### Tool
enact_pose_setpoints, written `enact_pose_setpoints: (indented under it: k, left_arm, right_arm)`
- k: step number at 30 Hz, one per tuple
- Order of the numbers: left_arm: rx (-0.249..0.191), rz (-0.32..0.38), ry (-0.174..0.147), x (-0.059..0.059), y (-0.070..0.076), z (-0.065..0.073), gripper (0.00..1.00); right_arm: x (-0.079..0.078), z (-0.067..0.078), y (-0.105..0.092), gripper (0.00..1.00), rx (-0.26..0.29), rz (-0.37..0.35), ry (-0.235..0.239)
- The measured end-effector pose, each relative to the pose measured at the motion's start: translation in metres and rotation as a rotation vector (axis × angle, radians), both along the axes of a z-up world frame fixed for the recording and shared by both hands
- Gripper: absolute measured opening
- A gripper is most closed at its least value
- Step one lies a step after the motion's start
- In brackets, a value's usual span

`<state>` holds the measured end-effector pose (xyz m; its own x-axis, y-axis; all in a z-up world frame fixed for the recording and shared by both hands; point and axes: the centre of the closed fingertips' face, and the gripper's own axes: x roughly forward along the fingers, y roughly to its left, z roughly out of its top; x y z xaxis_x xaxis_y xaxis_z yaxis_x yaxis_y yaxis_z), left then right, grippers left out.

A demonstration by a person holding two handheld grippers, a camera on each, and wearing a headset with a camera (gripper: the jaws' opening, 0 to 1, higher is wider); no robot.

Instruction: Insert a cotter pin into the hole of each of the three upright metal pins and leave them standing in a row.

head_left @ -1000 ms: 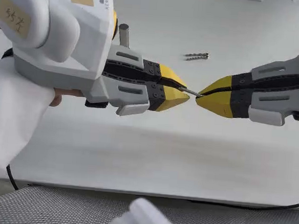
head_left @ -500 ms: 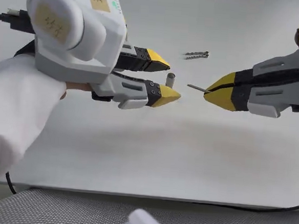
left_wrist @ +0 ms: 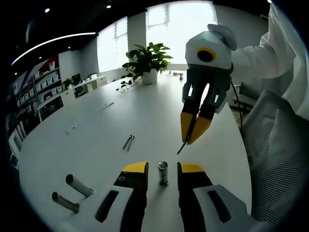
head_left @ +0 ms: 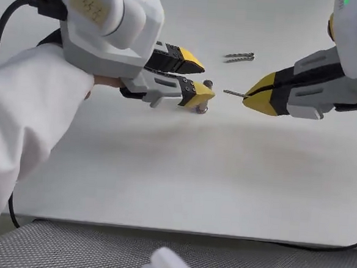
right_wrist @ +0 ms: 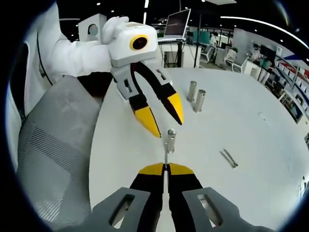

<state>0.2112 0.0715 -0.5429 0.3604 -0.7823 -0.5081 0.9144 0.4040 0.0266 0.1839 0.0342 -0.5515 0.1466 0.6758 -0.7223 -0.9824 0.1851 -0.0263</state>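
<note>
While right hand-held gripper (right_wrist: 165, 167) grips cotter pin (right_wrist: 165, 153) | metal pin (right_wrist: 171, 139) just ahead

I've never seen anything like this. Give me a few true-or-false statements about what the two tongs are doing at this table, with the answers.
1. The right tongs are shut on a cotter pin. True.
2. The left tongs are clamped tight on the metal pin. False: they are open, one jaw on each side of the upright pin with a gap on both sides.
3. The held cotter pin is through the metal pin's hole. False: its tip is short of the pin, not touching it.
4. Spare cotter pins lie on the table. True.
5. Two more metal pins stand side by side on the table. True.
</note>
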Motion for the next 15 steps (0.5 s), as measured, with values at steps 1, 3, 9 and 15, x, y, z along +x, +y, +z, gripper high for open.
enact_pose_setpoints:
  k: [1,3,9,15]
  left_arm:
    - [0.003,0.001,0.005,0.001,0.0,-0.002,0.22]
    - [0.004,-0.002,0.015,0.003,0.001,-0.005,0.21]
    - [0.008,-0.028,0.035,0.004,-0.001,-0.011,0.08]
    - [0.011,-0.044,0.045,-0.001,-0.003,-0.012,0.07]
  right_arm:
    - [0.001,-0.002,0.0,0.0,-0.004,0.002,0.002]
    - [0.003,-0.004,0.0,0.0,-0.011,0.005,0.006]
    - [0.01,-0.01,0.003,0.0,-0.02,0.014,0.013]
    - [0.013,-0.013,0.007,0.0,-0.02,0.028,0.019]
